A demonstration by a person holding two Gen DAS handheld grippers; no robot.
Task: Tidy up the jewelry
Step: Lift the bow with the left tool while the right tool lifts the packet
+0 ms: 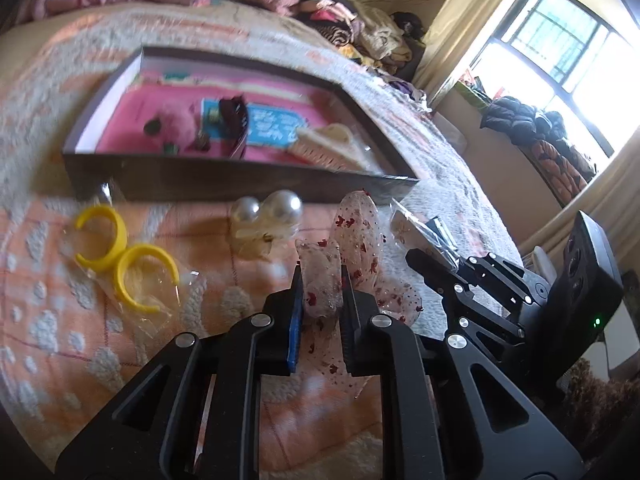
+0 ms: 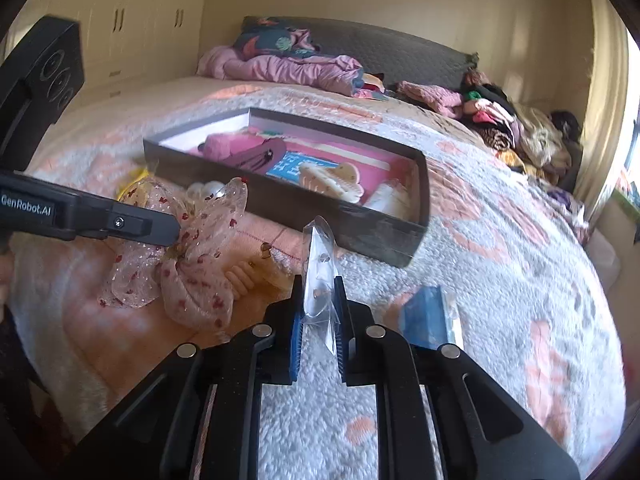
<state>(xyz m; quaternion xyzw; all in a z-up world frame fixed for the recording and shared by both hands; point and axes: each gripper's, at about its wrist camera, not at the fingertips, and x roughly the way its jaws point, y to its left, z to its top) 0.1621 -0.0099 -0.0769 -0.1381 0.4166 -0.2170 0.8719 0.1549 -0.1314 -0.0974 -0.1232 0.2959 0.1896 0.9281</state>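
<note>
My left gripper point(image 1: 322, 280) is shut on a sheer bow with red dots point(image 1: 360, 236), held just above the bedspread; it also shows in the right wrist view point(image 2: 196, 264). My right gripper point(image 2: 318, 292) is shut on a small clear plastic packet point(image 2: 320, 264) holding small earrings. The dark shallow box point(image 1: 224, 188) with a pink lining lies on the bed beyond both grippers and holds several accessories. Two yellow hoop earrings point(image 1: 124, 256) in clear wrap and two large pearl earrings point(image 1: 268, 208) lie on the bedspread in front of the box.
A blue card in clear wrap point(image 2: 430, 316) lies on the bedspread right of my right gripper. Pink bedding point(image 2: 280, 64) and a pile of clothes point(image 2: 508, 128) lie at the head and far side of the bed. A window point(image 1: 568, 56) is at right.
</note>
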